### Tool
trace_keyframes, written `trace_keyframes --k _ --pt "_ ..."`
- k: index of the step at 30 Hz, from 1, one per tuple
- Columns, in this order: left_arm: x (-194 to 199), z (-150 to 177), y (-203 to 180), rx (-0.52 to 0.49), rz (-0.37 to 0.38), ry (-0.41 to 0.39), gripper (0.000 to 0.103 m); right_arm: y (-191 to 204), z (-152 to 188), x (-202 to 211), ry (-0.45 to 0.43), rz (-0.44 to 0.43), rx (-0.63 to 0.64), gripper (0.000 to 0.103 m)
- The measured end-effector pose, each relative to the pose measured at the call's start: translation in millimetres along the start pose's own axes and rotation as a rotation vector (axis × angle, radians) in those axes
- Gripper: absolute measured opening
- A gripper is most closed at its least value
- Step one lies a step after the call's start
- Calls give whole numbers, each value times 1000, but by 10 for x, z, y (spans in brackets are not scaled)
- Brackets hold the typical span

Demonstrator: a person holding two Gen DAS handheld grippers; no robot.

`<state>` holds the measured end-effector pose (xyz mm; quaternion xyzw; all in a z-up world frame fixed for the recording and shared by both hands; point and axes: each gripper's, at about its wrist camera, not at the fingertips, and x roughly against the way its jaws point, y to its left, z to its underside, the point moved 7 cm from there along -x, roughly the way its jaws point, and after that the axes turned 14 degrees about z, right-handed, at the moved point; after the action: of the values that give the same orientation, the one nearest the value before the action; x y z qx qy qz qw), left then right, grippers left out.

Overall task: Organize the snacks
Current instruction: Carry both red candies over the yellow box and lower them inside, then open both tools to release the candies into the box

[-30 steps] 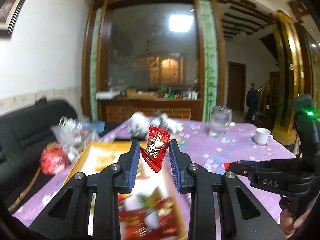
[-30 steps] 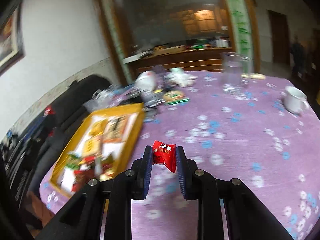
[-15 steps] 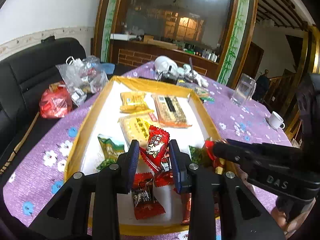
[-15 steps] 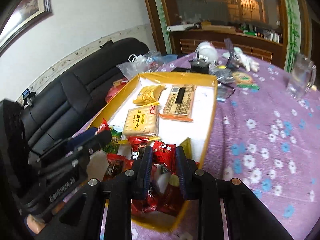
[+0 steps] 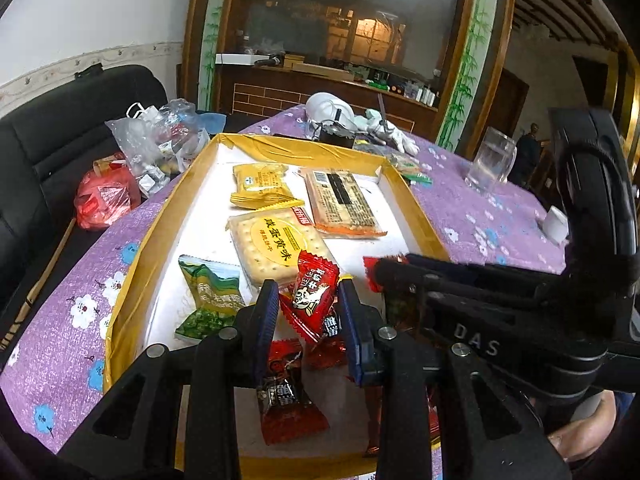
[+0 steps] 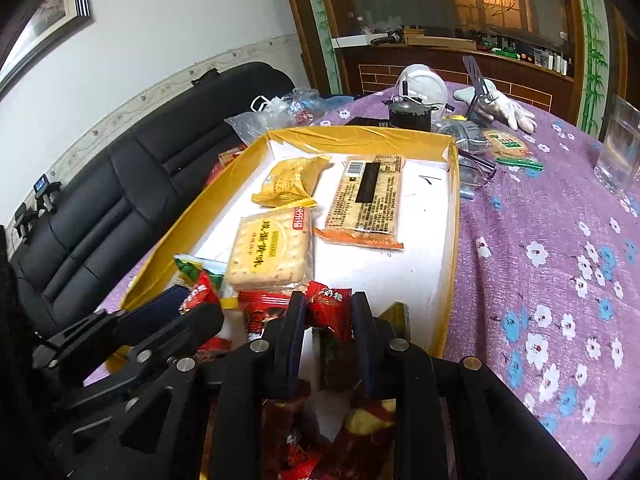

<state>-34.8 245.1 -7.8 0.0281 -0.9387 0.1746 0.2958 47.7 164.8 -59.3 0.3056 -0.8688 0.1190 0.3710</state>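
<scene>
**Both candies over the tray, release is the step in hand**

The left hand-held gripper (image 5: 307, 300) is clamped on a red candy (image 5: 313, 294), held upright between its blue pads above the near end of the yellow-rimmed tray (image 5: 160, 216). The right hand-held gripper (image 6: 327, 312) is likewise closed on a second red candy (image 6: 326, 309), poised over the same near end, just inside the tray's right wall. The two tools sit close side by side (each shows up in the other's camera).

The tray already carries sorted goods: a square cracker pack (image 5: 276, 246), a yellow packet (image 5: 260, 184) and a long biscuit bar (image 5: 342, 204) toward the far end, a green packet (image 5: 210, 296) at the left, and a cluster of red wrappers (image 5: 286, 392) lying at the near end beneath the grippers. So the step appears to be the drop: carrying is done, letting go is not.

The next move likely calls for lowering each candy toward the red cluster and parting the fingers, one tool at a time or with some sideways room, since the grippers crowd each other. The light wrappers may cling to a pad, so a clean, full opening seems wise.

More clutter waits on the purple flowered tabletop (image 6: 540, 240) beyond the tray.
</scene>
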Motion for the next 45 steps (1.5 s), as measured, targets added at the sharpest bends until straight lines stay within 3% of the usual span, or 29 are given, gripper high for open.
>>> trace_keyframes --k 7,18,30,37,41,45 --pt "-19 -3 -14 -16 -8 6 27 -31 15 -60 -9 30 11 23" --pt "-12 -8 -11 -26 -26 -2 27 -148 28 -115 24 -2 -50 24" --pt "11 -2 -2 -27 -20 -15 30 -174 -5 -19 3 10 -63 27" --pt "8 -3 7 -26 -22 -11 33 -260 -71 159 -32 -7 -96 39" --pt "2 5 -11 -35 -33 -8 43 -315 -109 257 -42 -20 -118 39" --pt "13 3 -28 -48 -52 -13 52 -363 -125 377 -58 -18 -131 47"
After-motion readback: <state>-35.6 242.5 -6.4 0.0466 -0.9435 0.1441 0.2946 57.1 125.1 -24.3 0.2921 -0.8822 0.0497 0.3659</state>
